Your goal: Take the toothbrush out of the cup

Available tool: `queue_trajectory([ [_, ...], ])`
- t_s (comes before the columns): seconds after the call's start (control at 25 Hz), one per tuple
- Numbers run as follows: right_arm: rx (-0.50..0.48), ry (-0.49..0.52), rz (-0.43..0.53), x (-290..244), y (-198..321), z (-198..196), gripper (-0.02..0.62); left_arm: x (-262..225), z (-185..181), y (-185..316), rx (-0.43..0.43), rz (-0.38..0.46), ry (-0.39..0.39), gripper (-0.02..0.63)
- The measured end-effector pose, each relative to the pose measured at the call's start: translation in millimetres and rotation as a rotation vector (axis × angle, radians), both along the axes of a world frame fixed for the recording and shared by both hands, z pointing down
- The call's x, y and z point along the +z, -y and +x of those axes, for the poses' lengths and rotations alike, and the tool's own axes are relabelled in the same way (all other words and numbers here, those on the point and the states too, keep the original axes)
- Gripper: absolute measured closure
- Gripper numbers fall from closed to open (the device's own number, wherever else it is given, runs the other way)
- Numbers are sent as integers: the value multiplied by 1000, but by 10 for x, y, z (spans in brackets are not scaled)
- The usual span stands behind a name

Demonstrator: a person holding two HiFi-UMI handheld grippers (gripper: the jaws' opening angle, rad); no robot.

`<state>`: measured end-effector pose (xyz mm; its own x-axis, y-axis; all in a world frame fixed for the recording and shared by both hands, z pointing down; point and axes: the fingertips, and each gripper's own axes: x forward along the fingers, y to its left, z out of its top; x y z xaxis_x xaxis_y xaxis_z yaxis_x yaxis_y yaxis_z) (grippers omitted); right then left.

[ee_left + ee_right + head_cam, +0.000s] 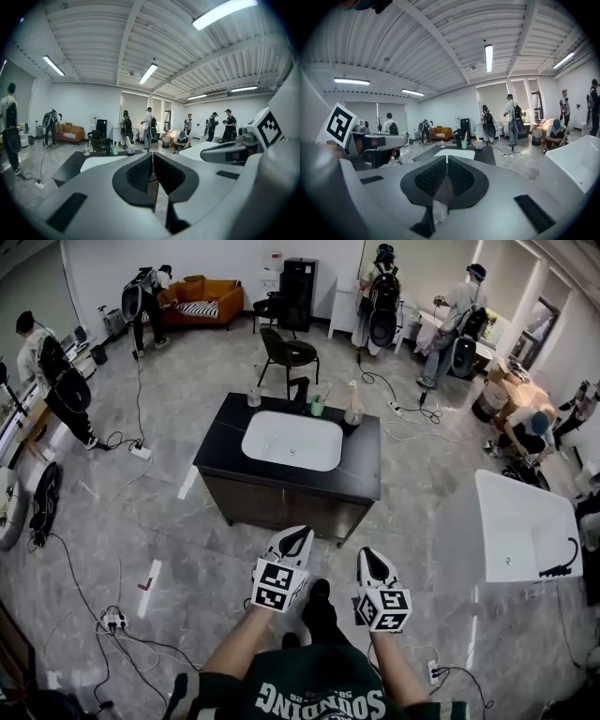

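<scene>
Jaws of the left gripper [152, 155]: pressed together, nothing between them. Jaws of the right gripper [446, 160]: likewise together, empty. Both grippers are held low in front of the person, side by side, pointing toward a black vanity cabinet [281, 502] that stands well apart across the floor. On its worktop [221, 441], behind the white basin [292, 440], stands the green cup [317, 409] with the toothbrush [323, 394] leaning out of its top. A clear glass [253, 397] sits to the cup's left, and a clear container [353, 412] holding a pale upright item sits to its right. Task not started; the step in hand is the approach. Judgement: walk up to the worktop first, then part one gripper's jaws before reaching in. Come at the handle above the cup's rim, pinch the handle rather than the bristles, and lift along its lean so the cup is not dragged over. The other gripper could steady the cup. Risk: the cup is probably light, and the clear container stands near.
</scene>
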<state>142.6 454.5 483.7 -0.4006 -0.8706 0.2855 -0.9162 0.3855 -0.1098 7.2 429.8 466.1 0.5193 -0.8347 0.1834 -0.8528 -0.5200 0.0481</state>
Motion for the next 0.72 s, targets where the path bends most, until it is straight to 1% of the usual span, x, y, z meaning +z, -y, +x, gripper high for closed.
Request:
queue_trajectory([
  [0.16,-20,6,20,-11,188,-78,552,6,-41,125,-11,3,1,589],
  [0.32,-21,19,20,33,495,-105,552,64,-70,387,-15,-6,11,589],
  [0.44,-21,27,16,96,821,-123,552,119,-85,695,-12,-11,23,589],
  [0.72,-32,36,-19,224,1726,-164,552,204,-103,1592,-9,-43,42,589],
])
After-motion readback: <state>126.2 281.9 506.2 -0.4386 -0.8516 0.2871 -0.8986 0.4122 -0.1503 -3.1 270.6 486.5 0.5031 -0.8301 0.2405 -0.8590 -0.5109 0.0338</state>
